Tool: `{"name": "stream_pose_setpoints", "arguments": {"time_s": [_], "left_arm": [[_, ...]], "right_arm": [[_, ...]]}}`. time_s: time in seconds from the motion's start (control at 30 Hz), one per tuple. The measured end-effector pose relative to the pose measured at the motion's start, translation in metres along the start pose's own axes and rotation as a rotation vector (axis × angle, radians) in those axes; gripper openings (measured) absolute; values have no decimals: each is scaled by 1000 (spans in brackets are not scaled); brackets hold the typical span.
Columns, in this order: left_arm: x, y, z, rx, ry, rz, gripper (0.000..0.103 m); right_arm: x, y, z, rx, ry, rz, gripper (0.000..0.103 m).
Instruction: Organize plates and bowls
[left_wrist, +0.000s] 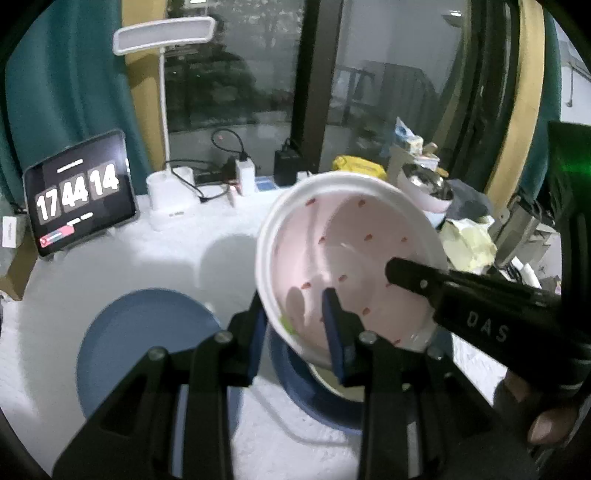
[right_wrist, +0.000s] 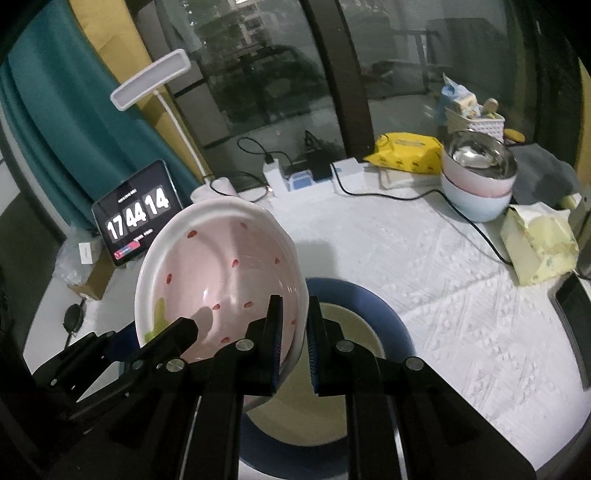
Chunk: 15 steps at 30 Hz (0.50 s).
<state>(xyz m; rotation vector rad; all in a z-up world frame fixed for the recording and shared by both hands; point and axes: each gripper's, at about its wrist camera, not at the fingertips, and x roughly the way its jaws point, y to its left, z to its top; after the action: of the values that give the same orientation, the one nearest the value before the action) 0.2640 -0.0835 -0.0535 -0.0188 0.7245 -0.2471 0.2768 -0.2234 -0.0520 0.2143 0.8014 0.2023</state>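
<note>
A pink bowl (left_wrist: 351, 251) with red strawberry spots and a white rim hangs tilted in the air, its inside facing both cameras. My left gripper (left_wrist: 295, 328) is shut on its left rim, one blue pad inside the bowl and one outside. My right gripper (right_wrist: 294, 332) is shut on the opposite rim of the pink bowl (right_wrist: 221, 266). Directly below sits a dark blue bowl (right_wrist: 388, 325) with a cream inside. A blue plate (left_wrist: 140, 332) lies flat on the white cloth to the left.
At the back right stands a stack of bowls (right_wrist: 476, 177), steel inside pink on pale blue. A tablet clock (left_wrist: 79, 192), a white desk lamp (left_wrist: 164, 35), chargers with a black cable (right_wrist: 476, 225), a yellow packet (right_wrist: 410, 151) and a tissue pack (right_wrist: 539, 243) line the table's edges.
</note>
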Motion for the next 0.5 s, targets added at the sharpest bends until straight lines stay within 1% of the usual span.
{"name": "stream_pose_setpoints", "arguments": {"time_s": [0.27, 0.5], "left_arm": [[10, -16, -15, 16, 49, -20, 30], [18, -23, -26, 31, 79, -8, 30]], "right_arm": [[0, -18, -14, 8, 29, -26, 13], [5, -26, -25, 22, 63, -35, 13]]}}
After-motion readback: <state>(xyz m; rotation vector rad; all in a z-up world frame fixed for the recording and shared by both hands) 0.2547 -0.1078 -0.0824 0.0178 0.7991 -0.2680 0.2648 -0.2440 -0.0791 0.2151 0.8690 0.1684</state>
